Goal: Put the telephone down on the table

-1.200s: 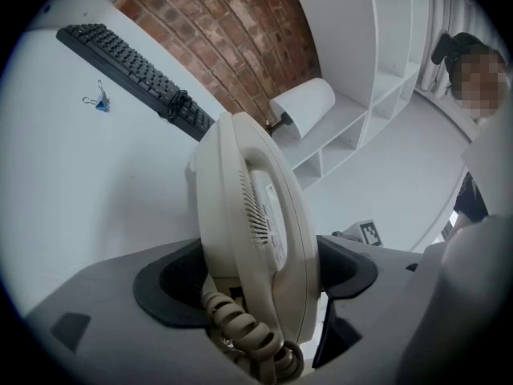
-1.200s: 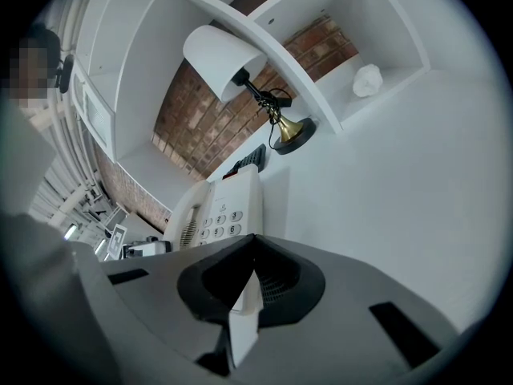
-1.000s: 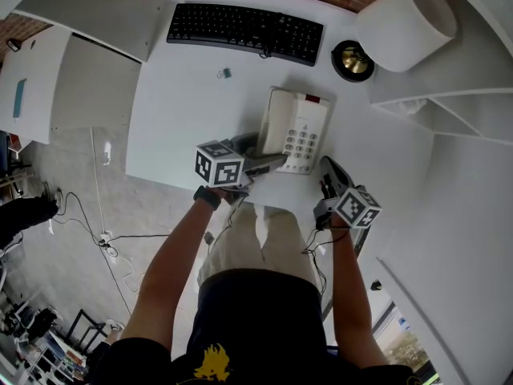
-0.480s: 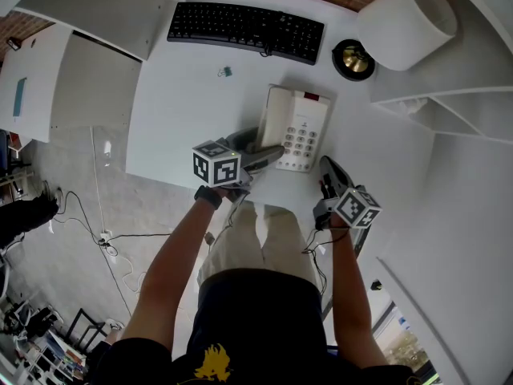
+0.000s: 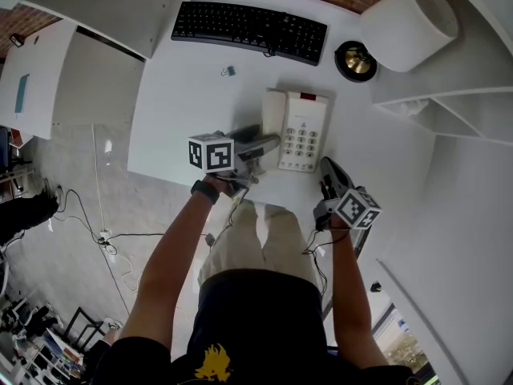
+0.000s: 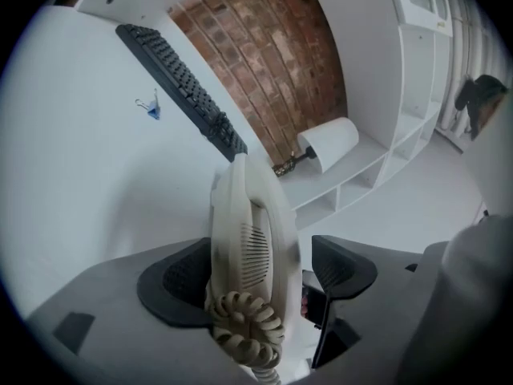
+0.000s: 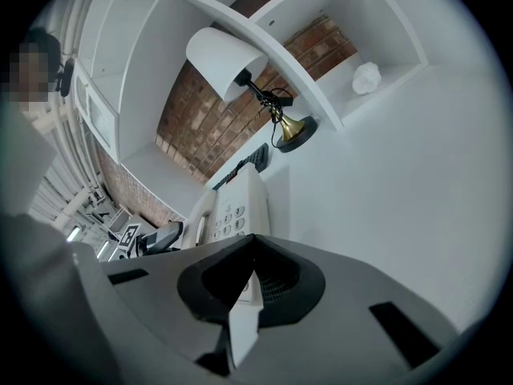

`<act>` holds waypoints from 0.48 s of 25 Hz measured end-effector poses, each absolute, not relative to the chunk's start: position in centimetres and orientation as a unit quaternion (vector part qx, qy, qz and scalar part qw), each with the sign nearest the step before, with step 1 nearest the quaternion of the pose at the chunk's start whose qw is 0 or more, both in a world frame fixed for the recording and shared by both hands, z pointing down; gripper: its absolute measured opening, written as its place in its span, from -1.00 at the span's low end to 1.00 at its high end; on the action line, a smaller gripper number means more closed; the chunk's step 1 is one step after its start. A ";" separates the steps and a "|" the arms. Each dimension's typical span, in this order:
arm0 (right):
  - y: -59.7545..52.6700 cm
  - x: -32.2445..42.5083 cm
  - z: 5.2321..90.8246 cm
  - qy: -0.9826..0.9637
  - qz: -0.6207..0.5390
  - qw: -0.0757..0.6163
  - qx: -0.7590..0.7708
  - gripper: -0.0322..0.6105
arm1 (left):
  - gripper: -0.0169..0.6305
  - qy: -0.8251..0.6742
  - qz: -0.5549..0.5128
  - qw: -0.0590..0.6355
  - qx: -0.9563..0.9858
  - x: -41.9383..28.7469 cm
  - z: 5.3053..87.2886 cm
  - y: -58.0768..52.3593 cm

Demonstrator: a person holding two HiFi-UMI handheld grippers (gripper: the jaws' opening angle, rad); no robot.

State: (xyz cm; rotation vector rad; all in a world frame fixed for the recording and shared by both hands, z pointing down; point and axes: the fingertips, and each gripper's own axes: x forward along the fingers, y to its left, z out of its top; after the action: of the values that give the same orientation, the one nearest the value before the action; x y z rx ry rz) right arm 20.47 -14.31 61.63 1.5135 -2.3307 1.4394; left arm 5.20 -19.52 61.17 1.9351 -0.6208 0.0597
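The left gripper (image 6: 258, 275) has the telephone handset (image 6: 250, 227) between its fingers, closed across the grip part just above the coiled cord (image 6: 244, 331), with the earpiece end pointing up and away. The handset is off the cradle and raised over the front part of the bench (image 5: 180, 111), just left of the telephone base (image 5: 303, 131). The base sits square on the bench not far in from the front edge, keypad up.

That handset is cream plastic, slightly yellowed, long and curved, with a grille of fine slots on its inner face. It looks light and rigid, but the shell is smooth and rounded, so I'd say it could twist in a loose pinch. The narrow middle, where the fingers hold it now, looks like the sensible place to grip. The springy cord is the thing to watch: it may tug back toward the base as the handset goes down.

The right gripper (image 7: 255, 281) waits near the front right corner, fingers drawn together on nothing, aimed at the base.

Toward the back edge lie a black keyboard (image 5: 248, 29) and a small binder clip (image 5: 228, 71), well clear.
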 end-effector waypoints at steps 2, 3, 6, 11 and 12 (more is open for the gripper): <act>-14.0 20.3 61.4 -0.745 0.459 0.005 0.484 -0.92 | 0.31 -0.275 0.014 0.533 0.800 4.0 61.2 -19.7; -13.9 20.2 61.2 -0.745 0.459 0.005 0.484 -0.92 | 0.30 -0.283 0.013 0.533 0.798 3.5 61.3 -19.7; -13.8 20.0 61.0 -0.745 0.458 0.004 0.484 -0.92 | 0.29 -0.281 0.005 0.534 0.797 3.4 60.8 -19.6; -13.8 19.6 60.4 -0.747 0.453 0.005 0.486 -0.92 | 0.28 -0.309 0.022 0.521 0.795 2.4 61.1 -19.4; -13.7 19.5 60.2 -0.749 0.450 0.007 0.487 -0.92 | 0.26 -0.316 0.024 0.517 0.795 2.1 61.0 -19.2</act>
State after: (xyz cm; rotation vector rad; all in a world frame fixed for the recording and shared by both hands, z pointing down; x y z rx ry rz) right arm 19.54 -13.74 60.21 1.5222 -2.3414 1.4076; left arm 2.13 -19.24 61.03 1.9088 -0.7574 0.0569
